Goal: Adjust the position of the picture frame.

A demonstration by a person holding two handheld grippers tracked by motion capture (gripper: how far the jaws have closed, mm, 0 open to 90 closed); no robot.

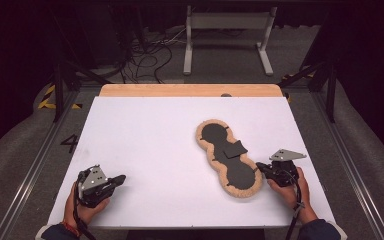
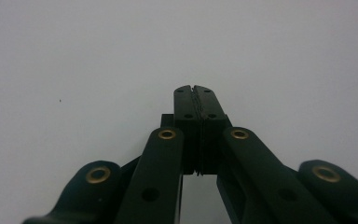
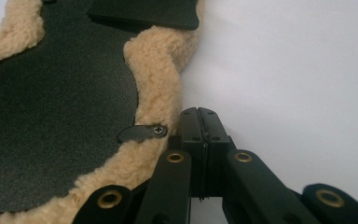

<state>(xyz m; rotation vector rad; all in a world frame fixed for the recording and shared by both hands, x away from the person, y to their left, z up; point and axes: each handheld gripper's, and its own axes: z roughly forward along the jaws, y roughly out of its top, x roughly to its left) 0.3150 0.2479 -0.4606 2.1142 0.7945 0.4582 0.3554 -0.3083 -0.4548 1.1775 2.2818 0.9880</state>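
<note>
The tan, fleece-edged, peanut-shaped pad with a black felt face [image 1: 228,157] lies on the white worktop [image 1: 145,150], right of centre, its long axis running from far-left to near-right. Its near lobe ends just beside the right gripper [image 1: 258,167], whose jaws are closed on nothing, tips just beside the woolly rim [image 3: 156,56] near a small black tab with a screw [image 3: 142,133]. A black flap [image 1: 235,149] crosses the waist. The left gripper [image 1: 121,178], also closed and empty, rests well apart.
</note>
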